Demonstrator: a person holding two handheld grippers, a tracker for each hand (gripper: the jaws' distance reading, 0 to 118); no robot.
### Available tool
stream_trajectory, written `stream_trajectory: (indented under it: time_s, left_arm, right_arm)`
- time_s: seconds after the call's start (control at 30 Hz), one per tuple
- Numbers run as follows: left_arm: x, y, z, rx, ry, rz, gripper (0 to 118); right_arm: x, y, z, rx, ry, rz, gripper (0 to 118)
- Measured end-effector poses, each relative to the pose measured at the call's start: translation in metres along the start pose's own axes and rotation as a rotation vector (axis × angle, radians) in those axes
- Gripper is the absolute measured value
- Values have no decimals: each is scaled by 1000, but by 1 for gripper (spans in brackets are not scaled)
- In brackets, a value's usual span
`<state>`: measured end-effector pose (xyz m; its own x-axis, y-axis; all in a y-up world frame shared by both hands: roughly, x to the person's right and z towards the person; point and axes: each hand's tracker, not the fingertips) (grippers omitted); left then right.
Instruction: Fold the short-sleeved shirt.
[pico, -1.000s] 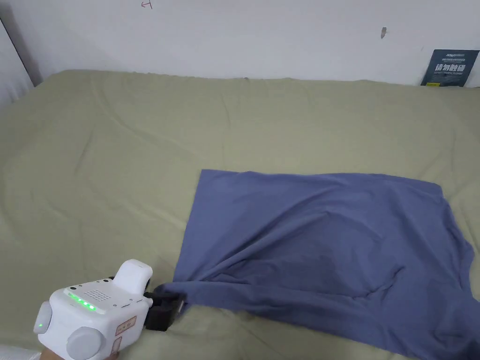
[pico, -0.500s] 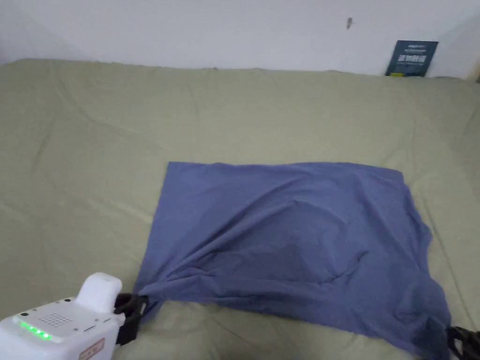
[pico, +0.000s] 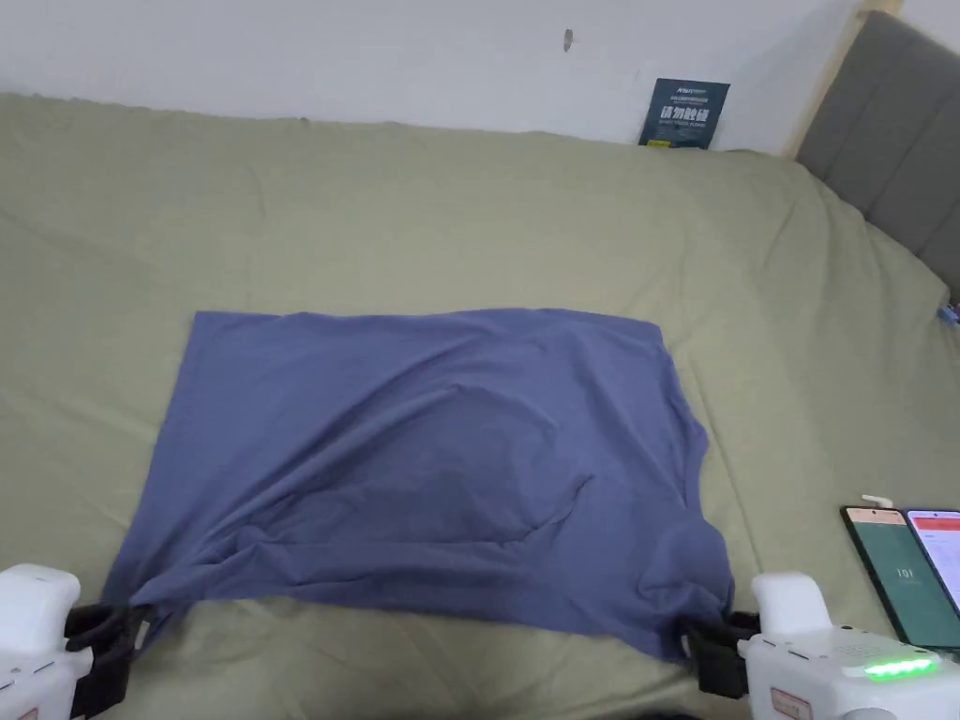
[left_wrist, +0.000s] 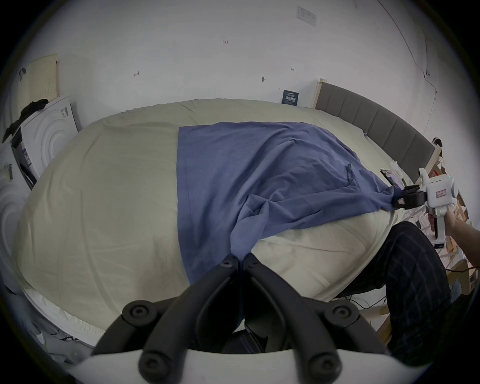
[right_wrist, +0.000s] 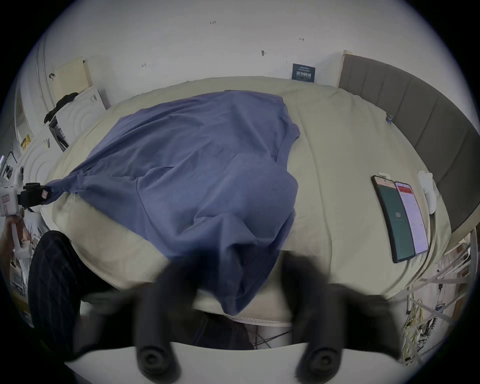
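Note:
A blue short-sleeved shirt (pico: 422, 450) lies spread and wrinkled on the olive bed sheet (pico: 375, 234). My left gripper (pico: 131, 623) is at the shirt's near left corner. In the left gripper view its jaws (left_wrist: 237, 259) are pressed together on the hem of the shirt (left_wrist: 259, 169). My right gripper (pico: 698, 647) is at the near right corner. In the right gripper view its jaws (right_wrist: 239, 265) are blurred and stand apart, with a loose end of the shirt (right_wrist: 194, 169) drooping between them over the bed's edge.
Two phones (pico: 914, 572) lie side by side on the sheet, right of the right gripper. A grey headboard (pico: 891, 122) rises at the far right, and a dark card (pico: 684, 112) leans on the wall. The person's dark trouser leg (left_wrist: 415, 285) is against the bed's near edge.
The head camera has swung to the right. The right gripper has come into view at the shirt's near right corner. The left gripper still holds the left corner.

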<state>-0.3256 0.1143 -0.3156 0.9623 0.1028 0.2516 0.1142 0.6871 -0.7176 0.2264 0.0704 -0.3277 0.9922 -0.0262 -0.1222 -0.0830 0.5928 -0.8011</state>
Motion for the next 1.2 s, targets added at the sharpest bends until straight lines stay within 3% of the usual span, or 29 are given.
stream_trajectory:
  time_s: [0.17, 0.33, 0.53, 0.77, 1.03, 1.2]
  left_arm:
    - [0, 3, 0, -14, 10, -5, 0]
    - [-2, 11, 18, 0, 45, -70, 0]
    - [-7, 41, 37, 52, 92, -117, 0]
    - [-14, 97, 11, 71, 99, -145, 0]
    - [-31, 168, -75, -73, 174, -224, 0]
    - [-38, 180, -143, -199, 224, -228, 0]
  right_arm:
    - [-2, 4, 5, -10, 18, -7, 6]
    - [10, 16, 48, 101, 97, -139, 4]
    - [9, 45, 85, 171, 149, -136, 4]
    - [23, 100, 86, 220, 174, -159, 4]
    - [61, 178, 5, 70, 96, -130, 4]
    - [70, 214, -63, -61, 34, -159, 4]
